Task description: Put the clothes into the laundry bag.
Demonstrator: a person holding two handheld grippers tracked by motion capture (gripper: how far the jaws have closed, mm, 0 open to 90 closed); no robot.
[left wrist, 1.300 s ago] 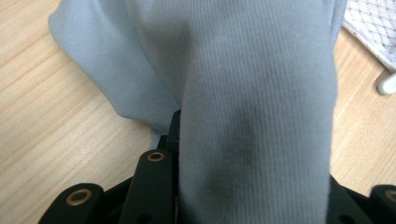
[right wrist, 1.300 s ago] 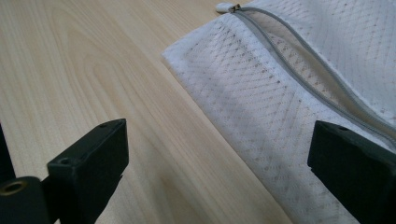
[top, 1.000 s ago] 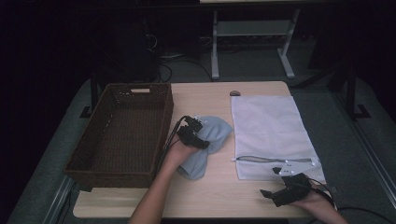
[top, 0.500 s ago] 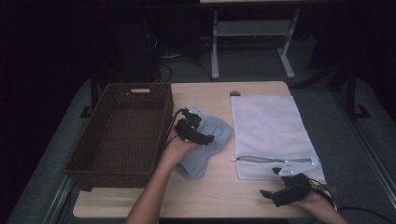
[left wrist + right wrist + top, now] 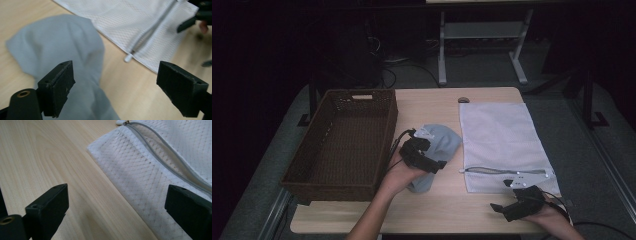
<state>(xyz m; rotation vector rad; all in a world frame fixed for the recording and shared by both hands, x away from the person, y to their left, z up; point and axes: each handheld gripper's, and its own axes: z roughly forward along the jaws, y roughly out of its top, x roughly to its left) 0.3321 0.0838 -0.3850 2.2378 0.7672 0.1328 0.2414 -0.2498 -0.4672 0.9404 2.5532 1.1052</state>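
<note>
Grey cloth point(image 5: 434, 152), a soft crumpled garment, lies on the wooden tabletop point(image 5: 432, 102) about midway between its left and right edges, between the wicker basket and the mesh bag and nearer the front edge than the back one.

Largest of the things on the tabletop is the dark brown wicker basket point(image 5: 344, 140), which takes up the left side, its long walls running from front to back. Next comes the white mesh laundry bag point(image 5: 499, 135), flat on the right side, with its grey zipper point(image 5: 504, 171) running along near its front end.

The left gripper point(image 5: 439, 165) is over the front part of the grey cloth. Its jaws have just been opening and now stand wide apart; in the left gripper view the cloth lies below them, with no pad pressing on it.

The right gripper point(image 5: 504, 209) is at the front right corner of the tabletop, just in front of the bag's zipper end. Its jaws are spread wide too, with bare wood and the bag's edge seen between them and nothing held.

A small dark object point(image 5: 463, 100), too small to name, sits near the back edge, just beyond the bag's back left corner.
</note>
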